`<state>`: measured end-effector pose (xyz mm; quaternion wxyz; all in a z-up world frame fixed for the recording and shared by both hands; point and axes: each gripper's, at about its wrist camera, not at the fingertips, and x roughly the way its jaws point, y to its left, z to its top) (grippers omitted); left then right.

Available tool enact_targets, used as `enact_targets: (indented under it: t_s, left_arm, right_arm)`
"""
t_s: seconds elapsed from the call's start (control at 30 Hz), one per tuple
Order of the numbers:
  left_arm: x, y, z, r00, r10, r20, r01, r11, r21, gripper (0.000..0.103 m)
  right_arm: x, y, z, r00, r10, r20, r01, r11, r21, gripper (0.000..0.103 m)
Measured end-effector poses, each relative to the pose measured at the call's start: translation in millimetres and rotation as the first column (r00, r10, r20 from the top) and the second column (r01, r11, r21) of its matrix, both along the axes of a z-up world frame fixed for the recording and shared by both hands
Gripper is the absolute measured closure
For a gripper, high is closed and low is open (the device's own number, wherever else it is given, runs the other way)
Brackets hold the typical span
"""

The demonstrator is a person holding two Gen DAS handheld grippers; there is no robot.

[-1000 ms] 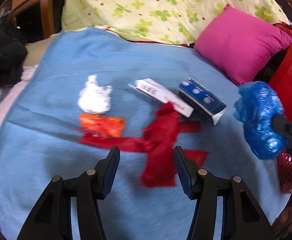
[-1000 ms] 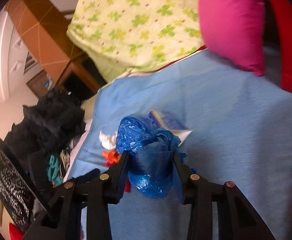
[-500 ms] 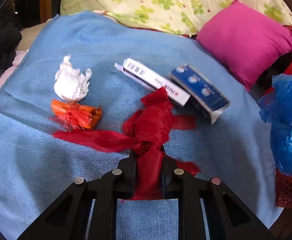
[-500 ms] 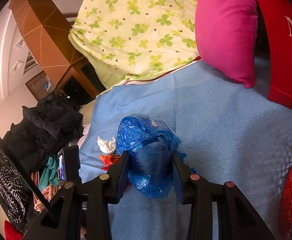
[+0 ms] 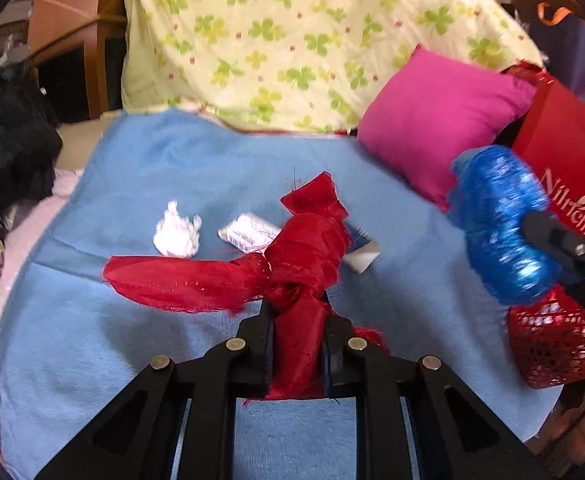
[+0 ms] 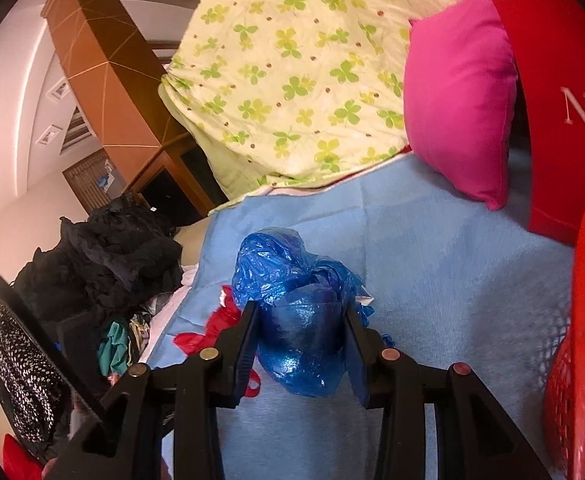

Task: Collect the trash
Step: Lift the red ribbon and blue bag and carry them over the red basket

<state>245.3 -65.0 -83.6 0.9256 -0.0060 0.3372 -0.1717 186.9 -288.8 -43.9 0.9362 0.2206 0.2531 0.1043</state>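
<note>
Bed covered by a light blue blanket [image 5: 180,168], nap slightly creased at the left edge. At the head, a pale yellow-green quilt [image 5: 292,40] printed with green clovers and small red dots, bunched high. A magenta pillow [image 5: 436,120] leans against it on the right. Beyond the bed, brown wooden furniture [image 6: 104,76] with thin inlaid lines; below it a wood-framed dark opening [image 6: 172,196]. Wall [image 6: 8,128] is off-white with raised panel moulding. Left of the bed, a heap of black clothing [image 6: 112,256], with a black white-dotted fabric [image 6: 20,368] and teal cloth lower down. Light is warm and even, indoor.
</note>
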Motion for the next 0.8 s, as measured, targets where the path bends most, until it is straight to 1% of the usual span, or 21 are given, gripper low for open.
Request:
enact_targets:
  t_s: [0.13, 0.33, 0.53, 0.7, 0.8]
  left_arm:
    - [-22, -6, 24, 0.997, -0.009, 0.071, 0.009, 1.0, 0.006, 0.085]
    - [-51, -18, 55, 0.987, -0.026, 0.162, 0.023, 1.0, 0.021, 0.085]
    - [-69, -35, 71, 0.978, -0.029, 0.207, 0.019, 0.999, 0.05, 0.085]
    - [-92, -56, 88, 0.971, -0.035, 0.238, 0.016, 0.997, 0.079, 0.084]
    - [-103, -70, 101, 0.958, -0.035, 0.286, 0.019, 0.998, 0.06, 0.084]
  right_arm:
    - [-19, 3, 13, 0.999, -0.008, 0.045, 0.009, 1.0, -0.025, 0.061]
    - [-59, -10, 30, 0.991, -0.05, 0.12, 0.054, 0.998, -0.033, 0.061]
    - [-92, -28, 39, 0.981, -0.086, 0.173, 0.092, 0.996, -0.024, 0.061]
    - [-112, -38, 42, 0.974, -0.11, 0.196, 0.121, 0.992, -0.042, 0.061]
    - [-126, -47, 48, 0.962, -0.137, 0.235, 0.149, 0.988, -0.037, 0.061]
